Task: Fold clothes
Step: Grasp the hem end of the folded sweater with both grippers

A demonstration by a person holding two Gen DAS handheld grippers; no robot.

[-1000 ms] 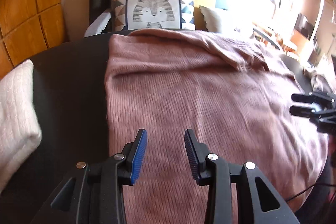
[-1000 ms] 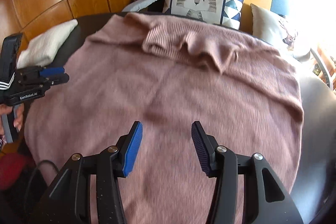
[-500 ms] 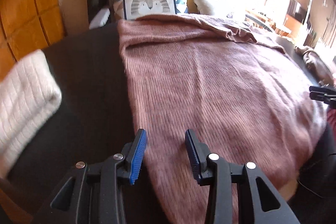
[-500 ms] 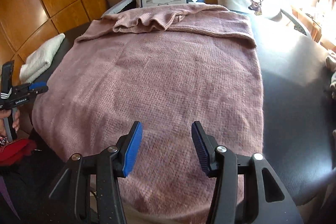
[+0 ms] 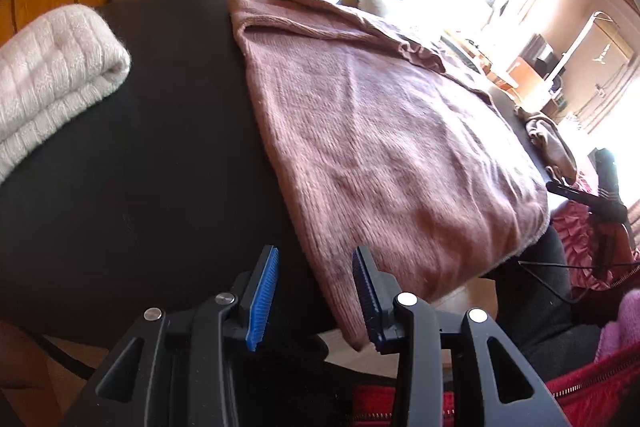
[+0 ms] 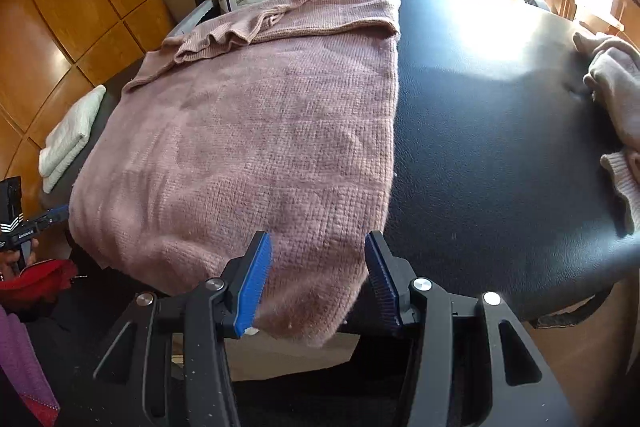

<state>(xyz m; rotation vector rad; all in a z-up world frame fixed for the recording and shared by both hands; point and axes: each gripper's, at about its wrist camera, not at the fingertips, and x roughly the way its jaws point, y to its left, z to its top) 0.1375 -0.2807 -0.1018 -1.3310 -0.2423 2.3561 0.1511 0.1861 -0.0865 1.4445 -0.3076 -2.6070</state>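
Partly hidden past the table's (image 6: 500, 147) near edge: the pink sweater's (image 6: 248, 147) hem, draped over and cut off below. Knitted, fuzzy, spread flat across the table's left half, collar end bunched toward the far edge. Bare black tabletop to its right. Left gripper (image 5: 314, 293) and right gripper (image 6: 316, 277) gaping wide at the hem corners, holding nothing.

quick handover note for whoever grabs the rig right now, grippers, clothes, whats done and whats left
Left gripper: open, empty, at the near left corner of the pink sweater.
Right gripper: open, empty, at its near right corner.
Sweater lies flat on the black table, hem over the near edge, top part already folded in.
White folded knit on the left; beige garment waits on the right.
Left: grip both corners, fold the hem up.
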